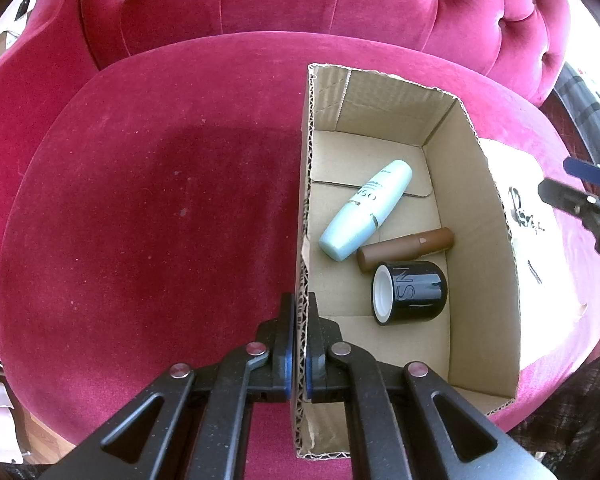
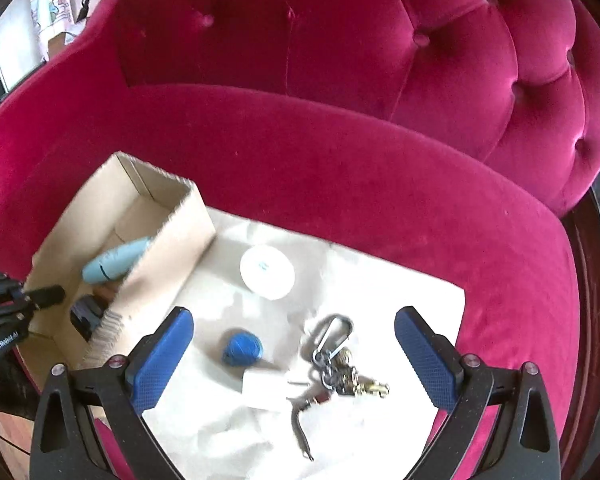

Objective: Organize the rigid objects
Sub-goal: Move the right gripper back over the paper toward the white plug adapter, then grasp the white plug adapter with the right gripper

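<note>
The cardboard box [image 1: 380, 208] sits on the seat of a crimson velvet armchair [image 1: 160, 200] with a button-tufted back; inside it lie a pale blue bottle [image 1: 366, 210], a brown tube [image 1: 406, 249] and a black jar [image 1: 410, 298]. The left gripper [image 1: 300, 344] has its fingers clamped on the box's near wall. Beside the box, crumpled paper [image 2: 380, 300] carries a white disc [image 2: 267, 271], a blue ball [image 2: 242, 349] and a key bunch [image 2: 340, 368]. The right gripper [image 2: 294, 356] hovers there, fingers wide apart.

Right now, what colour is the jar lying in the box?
Glossy black jar, white inside; clearest in the left wrist view.
</note>
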Demonstrator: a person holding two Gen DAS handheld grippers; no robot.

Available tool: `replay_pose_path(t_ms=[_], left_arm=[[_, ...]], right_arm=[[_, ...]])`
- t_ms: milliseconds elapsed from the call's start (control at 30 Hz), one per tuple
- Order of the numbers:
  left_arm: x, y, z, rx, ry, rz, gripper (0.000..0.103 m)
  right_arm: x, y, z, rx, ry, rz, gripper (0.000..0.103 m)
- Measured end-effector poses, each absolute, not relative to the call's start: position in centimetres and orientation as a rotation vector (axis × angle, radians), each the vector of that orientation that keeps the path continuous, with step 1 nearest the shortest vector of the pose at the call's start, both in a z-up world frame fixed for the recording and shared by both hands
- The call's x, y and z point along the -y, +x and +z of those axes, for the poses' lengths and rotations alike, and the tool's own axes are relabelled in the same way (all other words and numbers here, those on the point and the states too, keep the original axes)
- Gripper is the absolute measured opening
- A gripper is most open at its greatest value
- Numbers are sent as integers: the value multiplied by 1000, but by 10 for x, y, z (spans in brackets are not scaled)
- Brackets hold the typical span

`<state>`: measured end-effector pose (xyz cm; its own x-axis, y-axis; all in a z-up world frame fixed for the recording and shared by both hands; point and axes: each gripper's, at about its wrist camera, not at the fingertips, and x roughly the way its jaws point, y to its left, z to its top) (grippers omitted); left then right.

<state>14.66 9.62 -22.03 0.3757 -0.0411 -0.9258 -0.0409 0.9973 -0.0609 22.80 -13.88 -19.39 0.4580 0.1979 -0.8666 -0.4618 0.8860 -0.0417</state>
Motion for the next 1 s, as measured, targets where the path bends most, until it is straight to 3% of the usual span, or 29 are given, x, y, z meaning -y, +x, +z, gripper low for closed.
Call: replay_pose_path(t_ms=[800, 1000], left_arm=[[-96, 146, -220, -1187, -83, -1, 3], [-96, 146, -219, -1185, -82, -1, 3]], right_arm=[[148, 211, -236, -1153, -286, 370, 100], [145, 205, -239, -1175, -289, 377, 86]])
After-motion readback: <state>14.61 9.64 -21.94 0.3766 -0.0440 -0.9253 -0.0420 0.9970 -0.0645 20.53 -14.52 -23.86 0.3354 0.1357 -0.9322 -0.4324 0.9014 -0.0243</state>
